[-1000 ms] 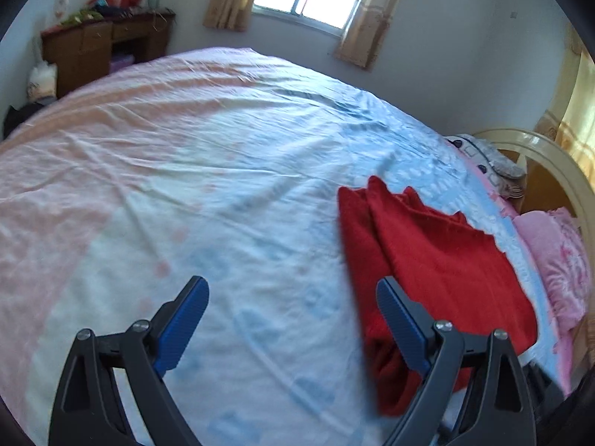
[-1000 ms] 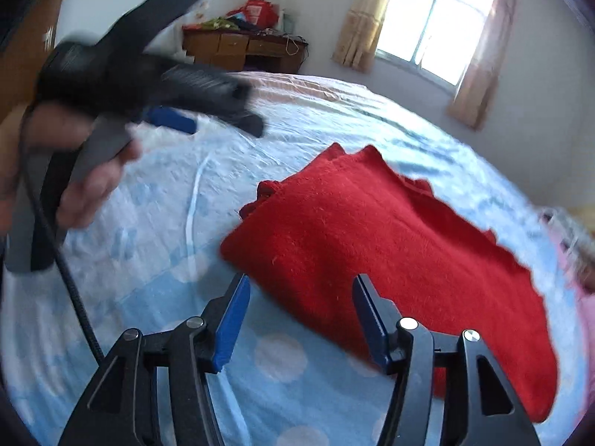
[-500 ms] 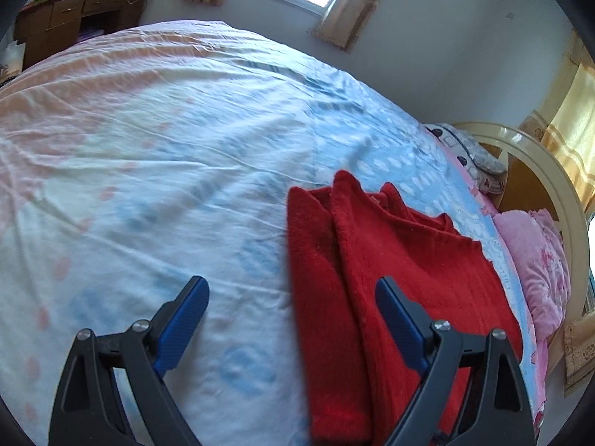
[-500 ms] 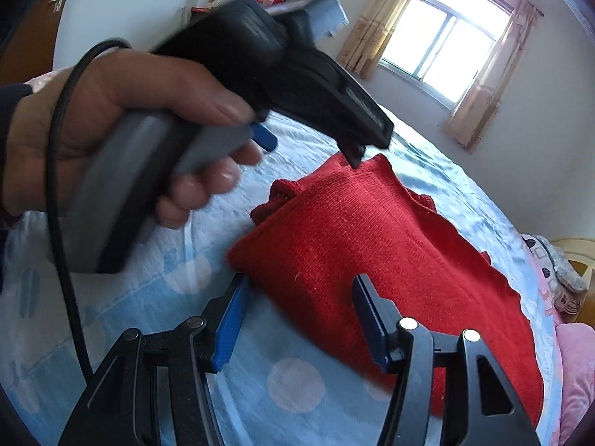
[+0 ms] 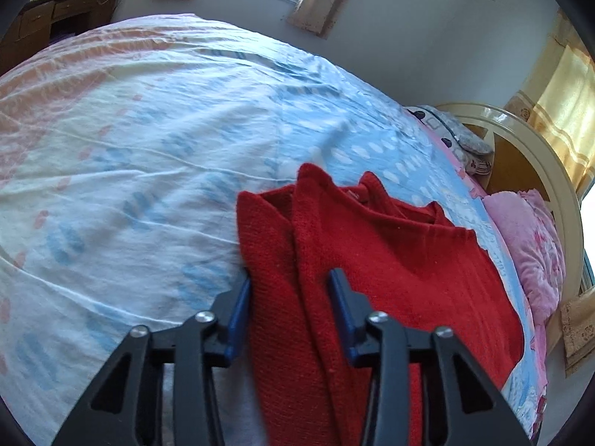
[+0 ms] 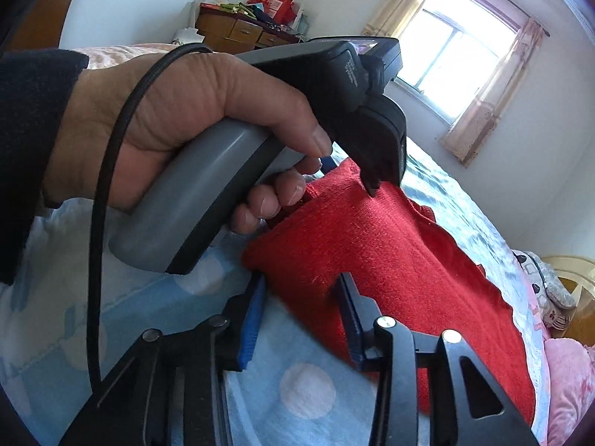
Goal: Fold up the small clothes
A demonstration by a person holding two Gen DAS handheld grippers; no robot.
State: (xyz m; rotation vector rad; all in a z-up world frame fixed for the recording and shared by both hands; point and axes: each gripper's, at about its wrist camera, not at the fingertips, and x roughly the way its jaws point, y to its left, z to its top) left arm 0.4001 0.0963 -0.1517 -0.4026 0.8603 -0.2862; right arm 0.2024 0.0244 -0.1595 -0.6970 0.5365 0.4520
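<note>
A red knit sweater (image 5: 390, 260) lies folded on the blue-and-pink bedsheet (image 5: 148, 148). My left gripper (image 5: 290, 290) straddles the sweater's folded left edge. Its jaws are closing, with one blue pad against the outer side and the other on top of the knit. In the right wrist view a hand (image 6: 178, 111) holds that left gripper (image 6: 349, 176), its tip pressing into the sweater's (image 6: 390, 252) far corner. My right gripper (image 6: 301, 290) brackets the sweater's near corner; its jaws are closing with the red fabric between the pads.
A cream headboard (image 5: 539, 156) and a pink blanket (image 5: 531, 241) lie at the bed's right end. A wooden desk (image 6: 238, 29) with clutter stands by the far wall, near a curtained window (image 6: 453, 55). A black cable (image 6: 100, 204) hangs from the left gripper.
My left gripper has slid right over the sweater's edge and its jaws have narrowed around it. The right gripper's jaws have also narrowed, onto the near corner.
</note>
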